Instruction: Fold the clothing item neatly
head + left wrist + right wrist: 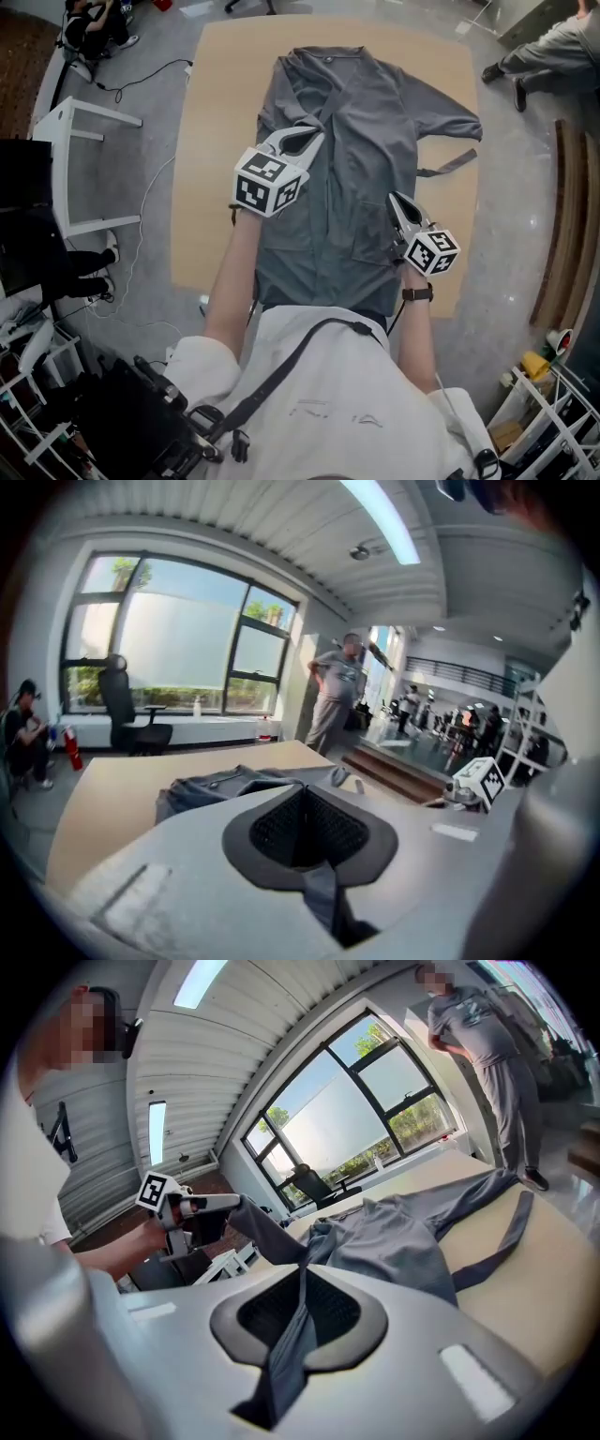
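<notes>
Grey cloth, thin and limp: a wrap-front garment lies spread on the pale wood counter. Its collar is at the far end and its hem is towards me. One sleeve and a loose tie strap reach out to the right.

My left gripper is closed on a pinch of the front panel near the chest. The cloth rises in a peak from the counter up to its jaws. My right gripper is closed too, lower down near the garment's right side, with a strip of grey fabric caught between its jaws.

I judge the garment light, soft and not fragile. It will sag and drape from wherever it is held and keep no shape of its own. A small pinch may slide out of the pads, so a hem, seam or doubled edge looks like the surest hold. Two holds set well apart should keep a fold line straight. The sleeve and the tie strap are likely to trail and will need tucking in.

No box, basket or drawer shows near the garment, which rests on the counter alone.
</notes>
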